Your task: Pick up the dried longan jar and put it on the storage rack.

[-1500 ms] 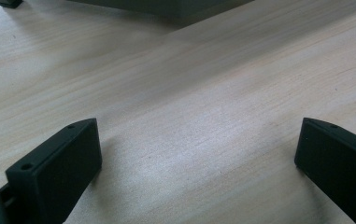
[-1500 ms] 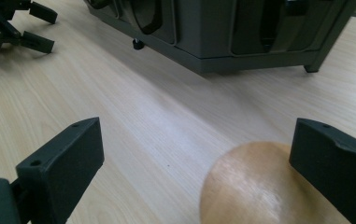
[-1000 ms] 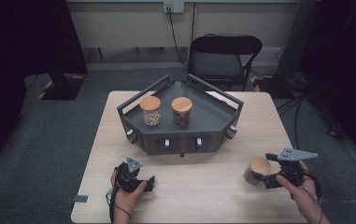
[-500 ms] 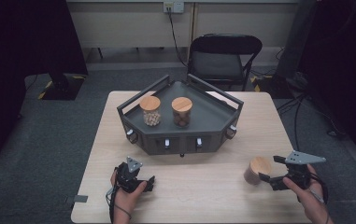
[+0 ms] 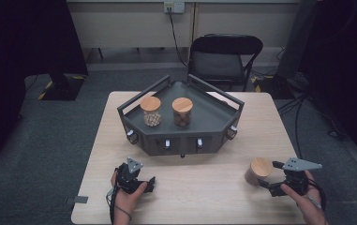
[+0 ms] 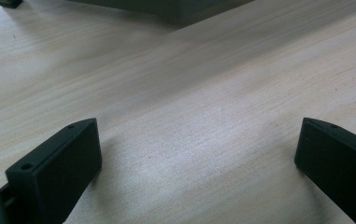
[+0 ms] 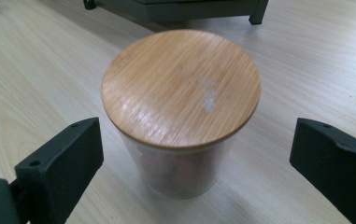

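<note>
Jar (image 7: 181,112) stands on the table (image 5: 204,187), between my right gripper's (image 7: 192,168) wide-spread jaws. I would centre on the glass below the lid, then close gently. Left gripper (image 6: 196,172) rests wide, empty.

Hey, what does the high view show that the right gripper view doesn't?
High view alone: the whole dark tray with two wooden-lidded jars, one of pale contents and one of darker contents, the left tool low over the table, a black chair, and both hands.
Right gripper view alone: the bamboo grain of the lid close up, reddish-brown contents through the glass, and the right tool with jaws wide, apart from the glass.
Both share: the near jar, the wooden table and the tray's front edge.
</note>
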`<state>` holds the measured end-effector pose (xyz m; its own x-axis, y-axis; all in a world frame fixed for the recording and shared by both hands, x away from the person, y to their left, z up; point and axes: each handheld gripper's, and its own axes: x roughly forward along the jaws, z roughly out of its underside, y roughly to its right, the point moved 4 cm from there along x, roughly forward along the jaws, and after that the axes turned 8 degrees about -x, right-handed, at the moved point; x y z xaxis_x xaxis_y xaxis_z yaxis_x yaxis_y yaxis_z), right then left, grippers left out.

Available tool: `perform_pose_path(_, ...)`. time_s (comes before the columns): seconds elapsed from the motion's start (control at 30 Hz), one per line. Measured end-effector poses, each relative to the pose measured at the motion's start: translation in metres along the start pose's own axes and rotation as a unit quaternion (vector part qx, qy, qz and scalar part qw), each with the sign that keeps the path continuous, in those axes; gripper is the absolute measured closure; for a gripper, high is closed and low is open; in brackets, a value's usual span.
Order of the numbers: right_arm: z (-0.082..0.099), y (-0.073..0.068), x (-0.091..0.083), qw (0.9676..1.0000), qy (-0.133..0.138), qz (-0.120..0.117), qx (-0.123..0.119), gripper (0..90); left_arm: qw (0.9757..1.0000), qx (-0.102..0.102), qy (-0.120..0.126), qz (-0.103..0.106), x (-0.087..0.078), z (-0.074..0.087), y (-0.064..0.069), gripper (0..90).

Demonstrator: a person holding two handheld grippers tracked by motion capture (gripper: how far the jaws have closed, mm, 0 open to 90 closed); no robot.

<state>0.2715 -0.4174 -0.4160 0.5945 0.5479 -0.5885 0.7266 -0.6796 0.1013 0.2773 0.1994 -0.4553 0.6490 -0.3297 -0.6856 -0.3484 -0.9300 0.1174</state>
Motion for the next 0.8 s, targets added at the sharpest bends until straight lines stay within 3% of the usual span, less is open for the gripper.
perform_pose_path(0.8,0.023,-0.005,0.006,0.9997,-0.023,0.000,0.012,2.2,1.0000,0.000,0.000,0.000,0.000,0.000,0.000,0.0)
